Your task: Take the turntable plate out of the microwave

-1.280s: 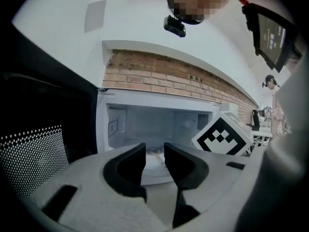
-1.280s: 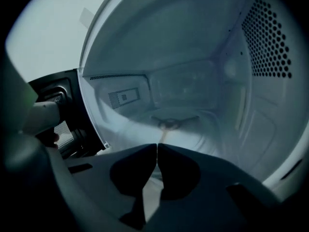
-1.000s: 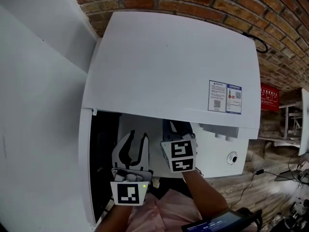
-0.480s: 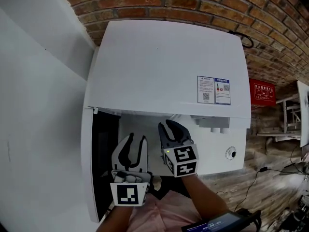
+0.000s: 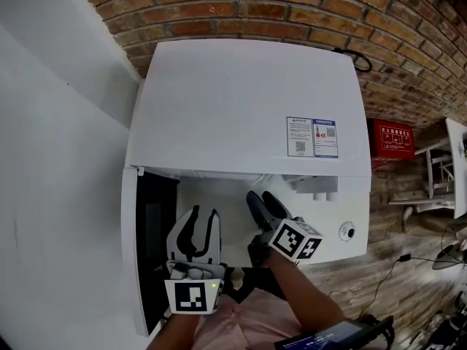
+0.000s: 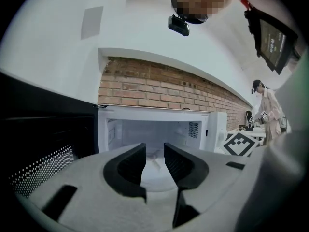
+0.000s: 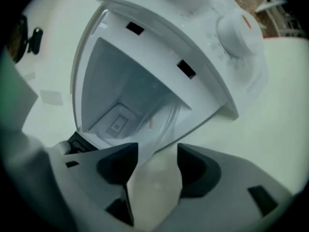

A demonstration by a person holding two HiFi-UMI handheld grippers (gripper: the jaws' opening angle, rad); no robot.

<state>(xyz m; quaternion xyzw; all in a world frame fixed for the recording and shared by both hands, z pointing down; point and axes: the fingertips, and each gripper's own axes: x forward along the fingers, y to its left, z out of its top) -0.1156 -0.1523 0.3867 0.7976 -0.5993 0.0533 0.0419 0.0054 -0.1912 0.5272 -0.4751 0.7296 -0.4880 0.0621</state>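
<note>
Two pairs of jaws, both mine, hang empty before the open microwave (image 5: 241, 100). My left gripper (image 5: 206, 214) stands parted and my right gripper (image 5: 263, 198) has just been opening wide, I judge to take the rim of the glass turntable plate (image 7: 163, 116) lying on the cavity floor. With the door (image 5: 155, 232) swung left, the front edge is free, but the side walls crowd me.

The microwave (image 5: 248, 108) is white all over, its door (image 6: 43, 163) is black with a fine dotted mesh, and its label (image 5: 312, 138) is blue and white with a dab of red. The brick wall (image 5: 255, 6) is red-brown with pale mortar lines, the sign (image 5: 390, 138) red, the plank floor (image 5: 379, 268) grey-brown. The left gripper (image 5: 195, 214) and right gripper (image 5: 260, 195) are pale grey with dark jaws, and their cubes show black-and-white squares.
</note>
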